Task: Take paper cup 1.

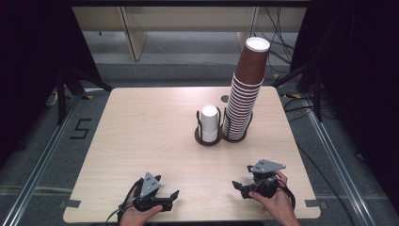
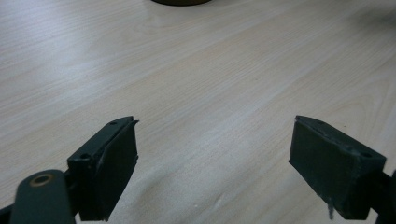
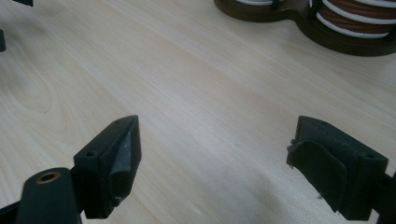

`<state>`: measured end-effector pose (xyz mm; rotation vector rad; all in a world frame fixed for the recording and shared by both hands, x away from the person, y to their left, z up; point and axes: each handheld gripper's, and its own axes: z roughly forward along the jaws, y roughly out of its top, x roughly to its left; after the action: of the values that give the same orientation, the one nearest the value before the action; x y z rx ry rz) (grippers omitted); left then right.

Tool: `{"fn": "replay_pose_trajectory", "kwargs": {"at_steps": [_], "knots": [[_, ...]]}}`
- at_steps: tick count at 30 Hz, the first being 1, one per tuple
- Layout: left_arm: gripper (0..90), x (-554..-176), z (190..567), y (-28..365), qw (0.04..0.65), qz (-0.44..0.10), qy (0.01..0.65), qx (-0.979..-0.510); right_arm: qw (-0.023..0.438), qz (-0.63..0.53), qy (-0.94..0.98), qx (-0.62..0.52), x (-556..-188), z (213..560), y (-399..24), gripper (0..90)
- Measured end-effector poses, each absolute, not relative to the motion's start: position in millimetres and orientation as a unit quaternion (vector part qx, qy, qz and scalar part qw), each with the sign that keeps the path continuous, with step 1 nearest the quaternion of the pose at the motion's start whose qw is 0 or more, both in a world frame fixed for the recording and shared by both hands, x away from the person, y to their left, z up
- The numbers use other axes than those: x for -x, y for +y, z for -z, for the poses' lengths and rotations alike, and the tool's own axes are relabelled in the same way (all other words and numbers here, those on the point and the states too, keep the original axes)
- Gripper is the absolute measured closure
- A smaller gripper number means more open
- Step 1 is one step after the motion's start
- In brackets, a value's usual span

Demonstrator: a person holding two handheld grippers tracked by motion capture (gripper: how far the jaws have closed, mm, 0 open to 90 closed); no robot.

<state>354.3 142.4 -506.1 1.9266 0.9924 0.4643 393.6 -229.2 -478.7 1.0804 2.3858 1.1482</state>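
Observation:
A dark brown two-ring cup holder stands at the middle of the light wooden table. Its left ring holds an upside-down white cup. From its right ring rises a tall, slightly leaning stack of brown cups. My left gripper rests near the front edge at the left, open, with nothing between its jaws; in its own view bare wood lies between them. At the front right my right gripper is open and empty too, and its own view shows the holder's base.
The table's front edge lies just under both hands. Bare wood stretches between the grippers and the holder. Black stands and cables sit on the floor beyond the table. The left gripper's jaw tips show far off in the right gripper view.

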Motion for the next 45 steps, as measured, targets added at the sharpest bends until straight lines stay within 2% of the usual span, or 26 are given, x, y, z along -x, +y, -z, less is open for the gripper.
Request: {"fn": "replay_pose_trajectory", "kwargs": {"at_steps": [23,27,37,45], "knots": [[14.7,-356,506,146,0.436,-0.190,0.404,-0.781,0.152,-0.424,0.816,-0.362,-411,465,-211,21.1],[14.7,-356,506,146,0.438,-0.190,0.405,-0.780,0.164,-0.430,0.815,-0.353,-420,458,-208,21.7],[14.7,-356,505,149,0.435,-0.192,0.413,-0.777,0.159,-0.442,0.806,-0.360,-441,435,-195,25.1],[14.7,-356,505,149,0.438,-0.190,0.412,-0.776,0.164,-0.446,0.808,-0.349,-457,429,-179,27.9]]}}
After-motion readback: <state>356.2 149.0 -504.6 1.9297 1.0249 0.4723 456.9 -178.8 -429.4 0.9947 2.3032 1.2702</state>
